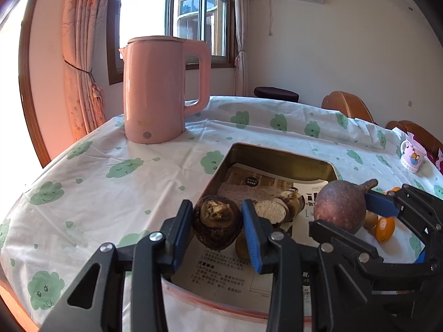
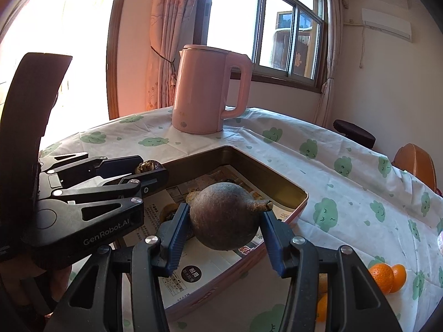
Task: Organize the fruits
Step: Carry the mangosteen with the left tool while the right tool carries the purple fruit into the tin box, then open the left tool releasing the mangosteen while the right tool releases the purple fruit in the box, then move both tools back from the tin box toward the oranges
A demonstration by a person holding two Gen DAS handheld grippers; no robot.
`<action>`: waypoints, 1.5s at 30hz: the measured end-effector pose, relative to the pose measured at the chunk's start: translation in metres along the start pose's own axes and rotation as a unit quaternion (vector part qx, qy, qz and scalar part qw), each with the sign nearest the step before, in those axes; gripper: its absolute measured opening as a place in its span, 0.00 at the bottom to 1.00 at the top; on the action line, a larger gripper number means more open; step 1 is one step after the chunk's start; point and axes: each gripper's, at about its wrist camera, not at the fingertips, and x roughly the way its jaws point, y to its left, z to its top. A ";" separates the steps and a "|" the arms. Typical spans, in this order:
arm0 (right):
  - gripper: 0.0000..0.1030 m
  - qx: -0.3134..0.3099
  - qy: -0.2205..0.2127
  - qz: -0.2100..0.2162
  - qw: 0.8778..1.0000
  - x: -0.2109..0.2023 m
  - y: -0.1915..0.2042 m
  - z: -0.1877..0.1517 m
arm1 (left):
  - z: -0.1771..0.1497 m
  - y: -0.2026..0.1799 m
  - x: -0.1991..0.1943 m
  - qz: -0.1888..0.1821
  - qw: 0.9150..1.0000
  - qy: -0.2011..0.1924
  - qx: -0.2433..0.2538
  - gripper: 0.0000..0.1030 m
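My left gripper is shut on a dark brown rough fruit and holds it over the near left corner of a paper-lined metal tin. My right gripper is shut on a round brown fruit with a stem and holds it over the tin. The right gripper with its fruit also shows in the left wrist view, and the left gripper shows in the right wrist view. Cut brown pieces lie inside the tin. Small oranges lie on the cloth to the right of the tin.
A pink kettle stands at the back of the table on the cloud-print cloth. A pink mug sits at the far right edge. Brown chairs and a dark stool stand behind the table.
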 end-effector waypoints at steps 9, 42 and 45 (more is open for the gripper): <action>0.51 0.005 0.015 0.006 1.000 0.006 -0.002 0.000 | 0.000 -0.001 0.001 0.000 1.000 0.002 0.003 0.38; 0.67 0.076 -0.047 -0.093 0.992 -0.076 -0.084 -0.029 | 0.000 -0.018 -0.024 -0.015 0.999 -0.033 0.001 0.77; 0.67 0.106 -0.025 -0.093 0.990 -0.079 -0.103 -0.041 | -0.001 -0.029 -0.025 -0.023 0.999 -0.032 0.009 0.79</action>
